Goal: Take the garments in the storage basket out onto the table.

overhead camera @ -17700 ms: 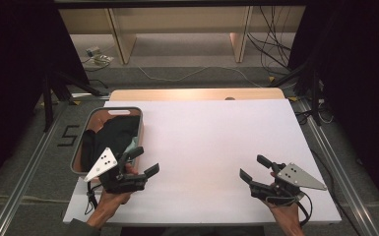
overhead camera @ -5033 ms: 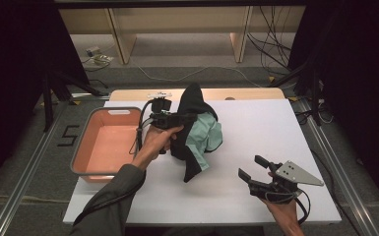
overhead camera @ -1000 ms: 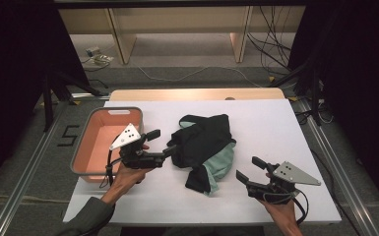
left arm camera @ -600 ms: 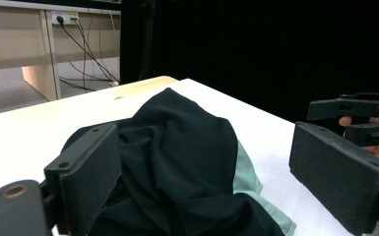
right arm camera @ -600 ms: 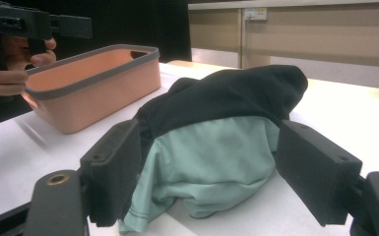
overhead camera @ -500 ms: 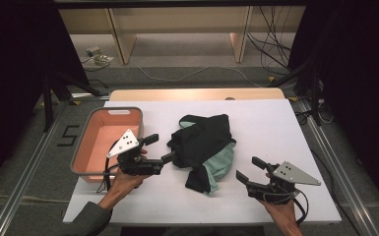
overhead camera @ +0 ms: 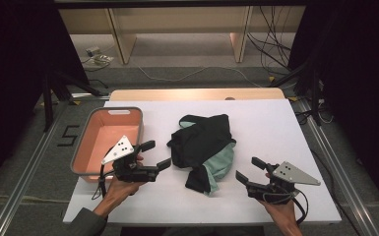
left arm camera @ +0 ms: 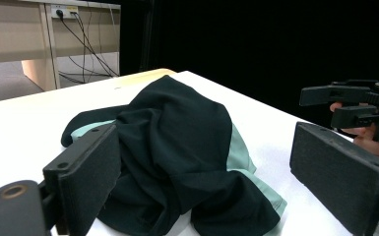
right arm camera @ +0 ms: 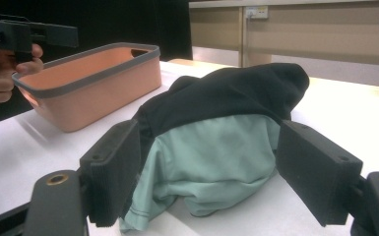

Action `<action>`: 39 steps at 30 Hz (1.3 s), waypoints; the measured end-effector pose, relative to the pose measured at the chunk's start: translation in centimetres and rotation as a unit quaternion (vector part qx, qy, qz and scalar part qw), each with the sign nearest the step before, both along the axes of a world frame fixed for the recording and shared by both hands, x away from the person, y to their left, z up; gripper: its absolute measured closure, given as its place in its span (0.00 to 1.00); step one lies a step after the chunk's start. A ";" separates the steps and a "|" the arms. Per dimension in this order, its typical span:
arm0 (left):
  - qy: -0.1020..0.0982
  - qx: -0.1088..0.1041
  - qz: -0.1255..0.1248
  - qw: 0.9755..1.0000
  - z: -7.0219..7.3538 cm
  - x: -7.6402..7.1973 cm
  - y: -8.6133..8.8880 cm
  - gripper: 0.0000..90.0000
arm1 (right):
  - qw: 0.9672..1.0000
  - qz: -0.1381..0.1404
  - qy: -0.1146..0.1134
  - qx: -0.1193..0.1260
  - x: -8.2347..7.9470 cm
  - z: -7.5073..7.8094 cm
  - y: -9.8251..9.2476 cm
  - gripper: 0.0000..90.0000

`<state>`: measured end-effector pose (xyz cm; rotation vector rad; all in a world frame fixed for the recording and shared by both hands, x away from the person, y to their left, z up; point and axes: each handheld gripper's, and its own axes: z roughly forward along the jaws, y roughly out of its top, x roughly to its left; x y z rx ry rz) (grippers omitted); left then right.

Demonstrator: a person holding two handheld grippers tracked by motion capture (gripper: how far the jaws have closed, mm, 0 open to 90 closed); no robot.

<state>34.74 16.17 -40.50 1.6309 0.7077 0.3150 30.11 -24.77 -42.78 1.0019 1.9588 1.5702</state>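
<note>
Here the garment (overhead camera: 203, 150) lies crumpled between both grippers. The left gripper (overhead camera: 158, 156) is nearer, the right gripper (overhead camera: 249, 169) slightly farther. Both have fingers spread, holding nothing.

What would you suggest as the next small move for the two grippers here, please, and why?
Probably bring the left gripper in to pinch the near edge of the garment. The garment lies crumpled in a heap on the table, outside the bin, and both the left gripper and the right gripper stand open, apart from it, facing it from either side.
</note>
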 end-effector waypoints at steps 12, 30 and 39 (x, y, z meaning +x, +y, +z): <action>-0.012 0.012 0.012 1.000 -1.0 -1.2 0.5 0.11 | 1.000 0.000 -0.003 -0.003 -0.1 0.0 0.1 0.28; -0.014 -0.010 0.018 1.000 -0.8 -1.2 1.3 0.07 | 1.000 -0.006 -0.005 0.002 0.0 0.1 -0.1 0.24; -0.012 -0.011 0.020 1.000 -0.9 -1.1 1.3 0.07 | 1.000 -0.006 -0.005 0.002 0.0 0.1 -0.1 0.24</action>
